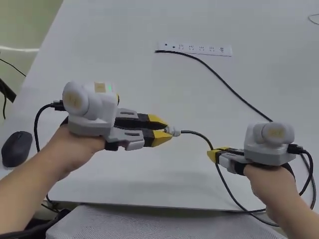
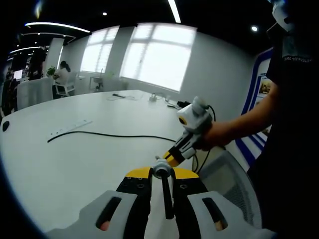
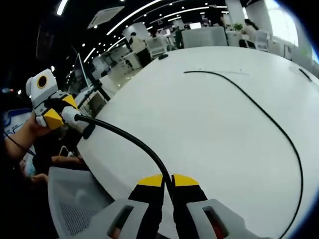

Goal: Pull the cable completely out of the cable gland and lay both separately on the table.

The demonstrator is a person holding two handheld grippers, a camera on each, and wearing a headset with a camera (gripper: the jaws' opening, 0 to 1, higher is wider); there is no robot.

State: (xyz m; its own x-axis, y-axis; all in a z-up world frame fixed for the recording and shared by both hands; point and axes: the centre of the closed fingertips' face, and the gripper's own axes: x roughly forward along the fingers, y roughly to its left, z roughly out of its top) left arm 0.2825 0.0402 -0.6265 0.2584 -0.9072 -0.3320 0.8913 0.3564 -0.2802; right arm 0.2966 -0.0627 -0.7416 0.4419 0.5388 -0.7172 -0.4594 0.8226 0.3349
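My left gripper (image 1: 167, 132) is shut on a small pale cable gland (image 1: 174, 132), held just above the white table (image 1: 149, 74). From the gland a black cable (image 1: 197, 135) arcs right to my right gripper (image 1: 213, 155), which is shut on it; the rest of the cable drops past the table's near edge. In the left gripper view the gland (image 2: 160, 169) sits between the yellow jaw tips, a dark length of cable (image 2: 167, 199) runs back between the jaws, and the right gripper (image 2: 173, 157) faces it. The right gripper view shows the cable (image 3: 134, 142) leading to the gland (image 3: 70, 117).
A white power strip (image 1: 194, 48) lies at the far side, its black cord (image 1: 229, 88) crossing the table to the right. A dark mouse (image 1: 15, 148) sits by the left edge. A mesh chair (image 1: 149, 224) stands below the near edge.
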